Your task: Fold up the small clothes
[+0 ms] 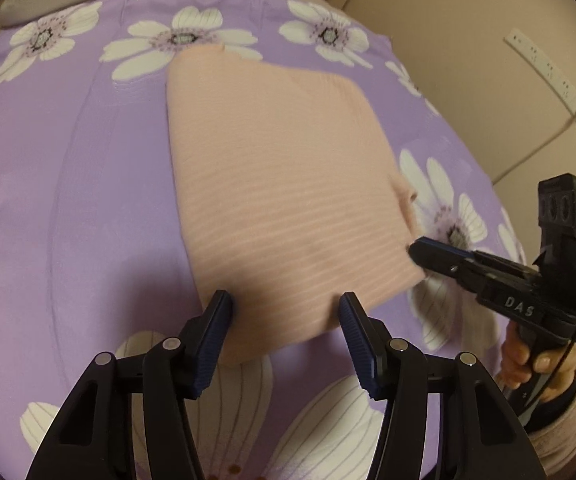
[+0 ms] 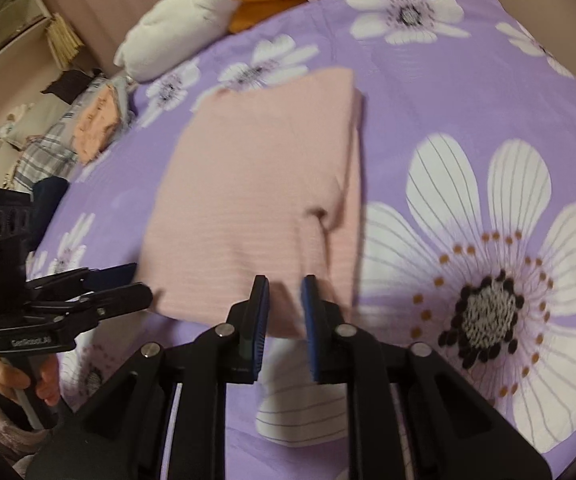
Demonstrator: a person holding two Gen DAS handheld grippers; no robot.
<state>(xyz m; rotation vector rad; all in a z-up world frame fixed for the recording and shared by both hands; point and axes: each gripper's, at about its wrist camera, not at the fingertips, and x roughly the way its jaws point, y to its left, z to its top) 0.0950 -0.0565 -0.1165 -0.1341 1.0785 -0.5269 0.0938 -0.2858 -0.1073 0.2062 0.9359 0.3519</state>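
A folded pink ribbed garment (image 1: 271, 168) lies flat on a purple bedsheet (image 1: 67, 200) with white flowers. My left gripper (image 1: 285, 316) stands open, its two fingers astride the garment's near edge, with cloth between them but not squeezed. In the right wrist view the left gripper (image 2: 135, 284) is at the near left corner of the garment (image 2: 255, 184). My right gripper (image 2: 283, 308) has its pads almost together, pinching a ridge of the pink cloth at the near edge. From the left wrist view, the right gripper (image 1: 416, 248) bites the garment's right edge.
A white cushion with an orange part (image 2: 191, 12) lies at the far end of the bed. A heap of other clothes (image 2: 95, 124) sits off the bed's left side. A white power strip (image 1: 548, 72) hangs on the wall to the right.
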